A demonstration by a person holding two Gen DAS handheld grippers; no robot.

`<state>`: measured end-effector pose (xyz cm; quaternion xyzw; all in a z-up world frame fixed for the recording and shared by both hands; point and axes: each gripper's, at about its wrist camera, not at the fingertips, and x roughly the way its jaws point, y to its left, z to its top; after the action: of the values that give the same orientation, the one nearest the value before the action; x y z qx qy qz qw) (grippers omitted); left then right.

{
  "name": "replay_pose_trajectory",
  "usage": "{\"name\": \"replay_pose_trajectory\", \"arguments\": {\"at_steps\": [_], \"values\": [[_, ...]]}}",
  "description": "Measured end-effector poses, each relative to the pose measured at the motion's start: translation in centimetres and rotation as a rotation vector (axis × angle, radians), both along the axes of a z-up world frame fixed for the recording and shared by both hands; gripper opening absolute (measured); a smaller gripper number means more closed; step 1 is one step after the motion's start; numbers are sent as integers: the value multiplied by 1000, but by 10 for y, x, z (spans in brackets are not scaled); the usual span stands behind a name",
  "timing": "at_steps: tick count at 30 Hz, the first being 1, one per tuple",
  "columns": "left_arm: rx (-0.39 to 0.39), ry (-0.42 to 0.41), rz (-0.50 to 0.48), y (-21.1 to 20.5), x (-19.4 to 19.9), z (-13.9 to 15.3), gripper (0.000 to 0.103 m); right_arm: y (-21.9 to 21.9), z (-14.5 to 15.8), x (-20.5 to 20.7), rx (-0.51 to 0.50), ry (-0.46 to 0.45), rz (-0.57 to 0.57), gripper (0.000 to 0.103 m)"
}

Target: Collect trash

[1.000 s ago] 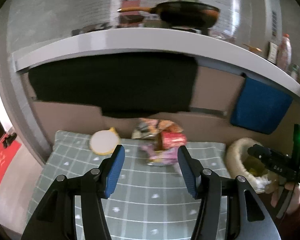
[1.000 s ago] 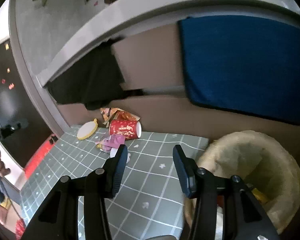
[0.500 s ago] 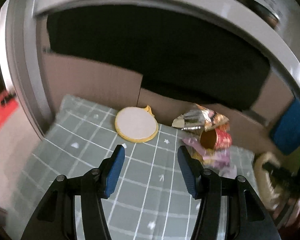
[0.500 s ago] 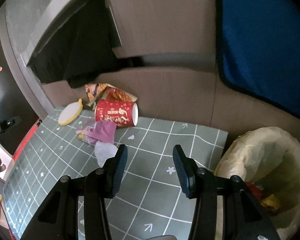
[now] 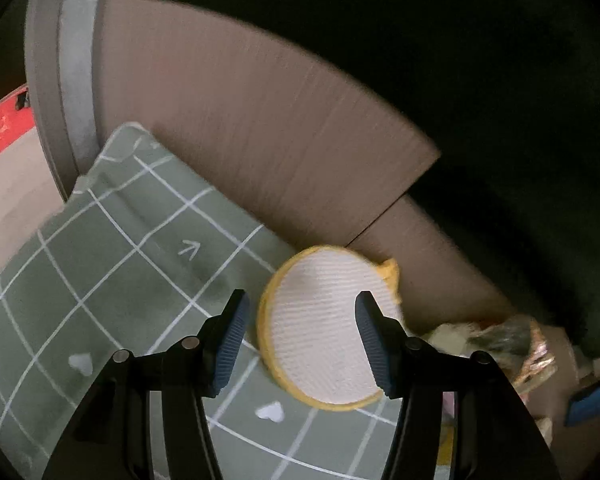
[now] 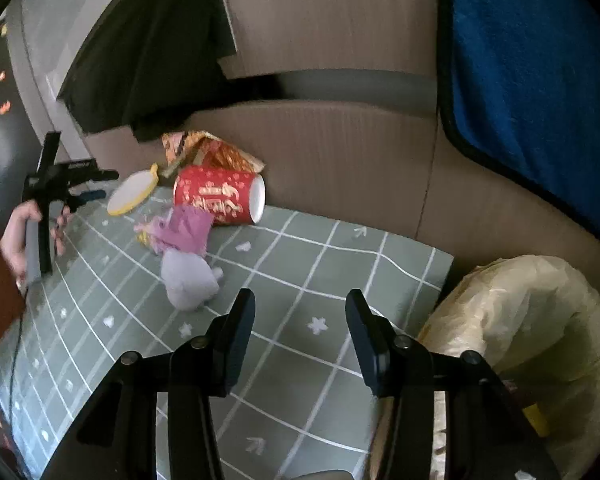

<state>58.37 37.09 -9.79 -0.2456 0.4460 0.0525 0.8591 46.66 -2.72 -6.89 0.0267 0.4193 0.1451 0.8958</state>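
My left gripper (image 5: pixel 298 334) stands open, nothing pinched, with the yellow-rimmed lid (image 5: pixel 328 332) lying flat on the mat (image 5: pixel 100 264) just beyond and between my pads, close against the cardboard (image 5: pixel 260 128). I judge the lid light, thin and stiff; lying flat, it gives me only its rim, so I would tip one finger under the edge by the tab (image 5: pixel 390 274) and pinch across the thickness. My right gripper (image 6: pixel 300 340) is open and empty too, over bare mat, the tissue (image 6: pixel 188 278), wrapper (image 6: pixel 180 232) and cup (image 6: pixel 220 200) ahead, the bag (image 6: pixel 540 312) beside it.
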Motion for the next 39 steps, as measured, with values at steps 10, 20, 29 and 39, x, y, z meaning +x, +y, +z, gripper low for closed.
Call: {"name": "replay_pose_trajectory", "arguments": {"at_steps": [10,20,29,39], "values": [[62,54,-168,-49,-33,-7,23,26,5,13,83,-22,70,46],[75,80,-433,-102,-120,12,22,73,18,48,42,-116,102,46],[-56,-224,-496,-113,-124,74,53,61,3,50,44,-86,42,46],[-273,-181,-311,-145,-15,41,52,23,4,33,75,-80,25,46]]}}
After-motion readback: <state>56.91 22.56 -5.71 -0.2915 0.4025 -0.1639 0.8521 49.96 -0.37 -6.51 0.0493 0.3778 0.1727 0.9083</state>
